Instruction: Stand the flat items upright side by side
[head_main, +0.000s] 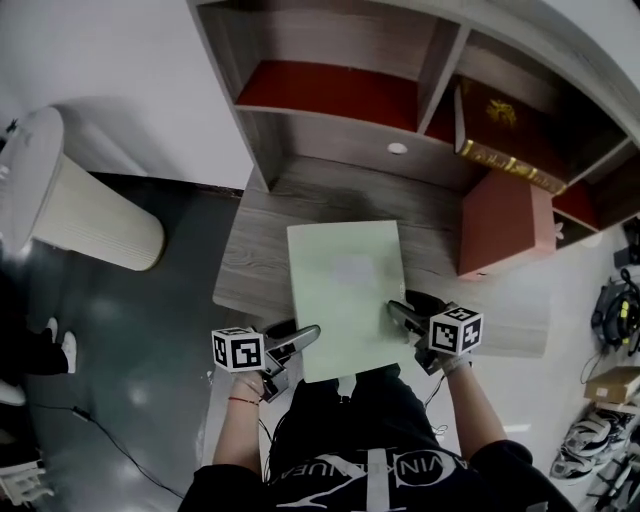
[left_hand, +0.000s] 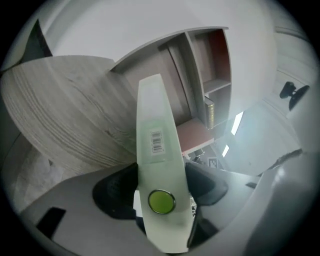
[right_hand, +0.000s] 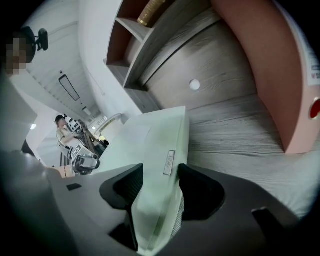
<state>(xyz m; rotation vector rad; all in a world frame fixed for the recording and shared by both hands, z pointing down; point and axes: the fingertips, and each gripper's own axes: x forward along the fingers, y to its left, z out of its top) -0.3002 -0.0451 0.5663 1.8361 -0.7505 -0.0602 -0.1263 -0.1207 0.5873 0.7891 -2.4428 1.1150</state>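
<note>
Slip risk tbh: green folder (head_main: 345, 290) clamped only at its near edge by left tool (head_main: 303, 338) and right tool (head_main: 402, 316), out over the desk (head_main: 265, 245) front, so could easily twist loose or flop flat when tipped up beside the red folder (head_main: 505, 225).

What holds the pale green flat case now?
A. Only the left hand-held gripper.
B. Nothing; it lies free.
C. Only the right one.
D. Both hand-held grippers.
D: the left hand-held gripper and the right hand-held gripper each clamp an edge of the pale green case.
</note>
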